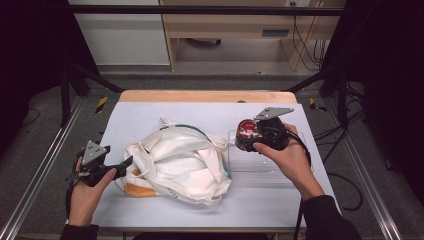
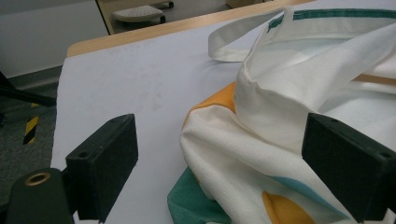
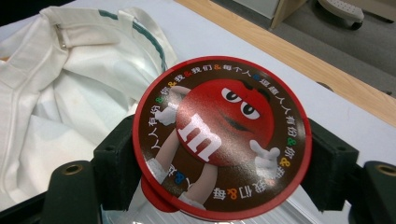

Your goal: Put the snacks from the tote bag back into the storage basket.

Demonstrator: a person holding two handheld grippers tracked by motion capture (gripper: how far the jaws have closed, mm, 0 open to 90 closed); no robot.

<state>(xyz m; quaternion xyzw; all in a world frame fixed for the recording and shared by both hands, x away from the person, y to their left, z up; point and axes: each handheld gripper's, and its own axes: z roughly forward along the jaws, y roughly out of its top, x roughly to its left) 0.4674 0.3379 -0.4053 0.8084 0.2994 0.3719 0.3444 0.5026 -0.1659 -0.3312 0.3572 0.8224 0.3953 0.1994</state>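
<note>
A white cloth tote bag [image 1: 175,162] with green trim and orange patches lies crumpled in the middle of the table. My left gripper [image 1: 126,164] sits at the bag's left edge. In the left gripper view its jaws [image 2: 219,158] stand wide apart, open, with a fold of the bag [image 2: 280,116] between them and unpressed. My right gripper [image 1: 246,136] is shut on a round candy tub [image 1: 247,129] with a red-rimmed brown lid, held above a clear plastic tray [image 1: 260,167]. In the right gripper view the tub's lid [image 3: 219,135] sits between both jaws, with the bag [image 3: 70,70] behind it.
The pale tabletop [image 1: 165,115] has a wooden far edge [image 1: 205,96]. Beyond it stand a wooden cabinet [image 1: 235,25] and a white panel. Black frame legs and metal rails flank both sides of the table.
</note>
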